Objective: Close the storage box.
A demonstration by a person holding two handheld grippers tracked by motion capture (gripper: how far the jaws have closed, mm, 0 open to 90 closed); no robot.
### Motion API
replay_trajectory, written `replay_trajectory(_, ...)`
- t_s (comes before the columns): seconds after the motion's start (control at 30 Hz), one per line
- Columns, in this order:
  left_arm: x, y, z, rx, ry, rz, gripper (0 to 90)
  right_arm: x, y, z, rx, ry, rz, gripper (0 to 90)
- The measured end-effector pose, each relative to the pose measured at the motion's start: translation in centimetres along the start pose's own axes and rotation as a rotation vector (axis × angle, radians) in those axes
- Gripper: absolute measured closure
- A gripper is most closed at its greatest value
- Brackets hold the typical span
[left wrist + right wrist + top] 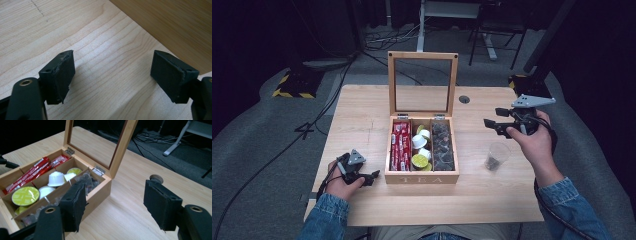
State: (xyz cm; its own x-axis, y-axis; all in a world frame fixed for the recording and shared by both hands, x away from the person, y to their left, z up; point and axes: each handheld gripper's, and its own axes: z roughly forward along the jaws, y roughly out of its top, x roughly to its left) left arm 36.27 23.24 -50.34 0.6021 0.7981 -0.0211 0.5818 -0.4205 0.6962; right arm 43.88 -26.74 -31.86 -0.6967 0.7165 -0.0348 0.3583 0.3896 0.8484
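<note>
Wooden tea box with open lid sits mid-table, left of the empty, open right gripper hovering nearer its dark-sachet compartment; left gripper open, empty.

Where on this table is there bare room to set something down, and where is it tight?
Bare wood lies left of the tea box, between it and the table edge, above the left gripper. Another patch runs along the near edge in front of the box. It is tighter on the right, where the plastic cup stands below the right gripper.
</note>
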Motion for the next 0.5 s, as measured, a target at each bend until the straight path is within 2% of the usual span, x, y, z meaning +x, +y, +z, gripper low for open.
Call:
replay_trajectory(0.13,0.0,-0.2,-0.1,0.003,0.002,-0.001,18.4,-0.2,1.3,1.0,-0.012,0.028,0.005,35.6)
replay_trajectory(0.33,0.3,-0.5,-0.4,0.000,0.014,-0.023,17.7,-0.3,3.4,3.0,-0.008,0.042,-0.026,37.4)
replay_trajectory(0.5,0.3,-0.6,-0.5,0.001,0.020,-0.025,17.6,-0.7,5.2,4.6,-0.023,0.058,-0.015,39.1)
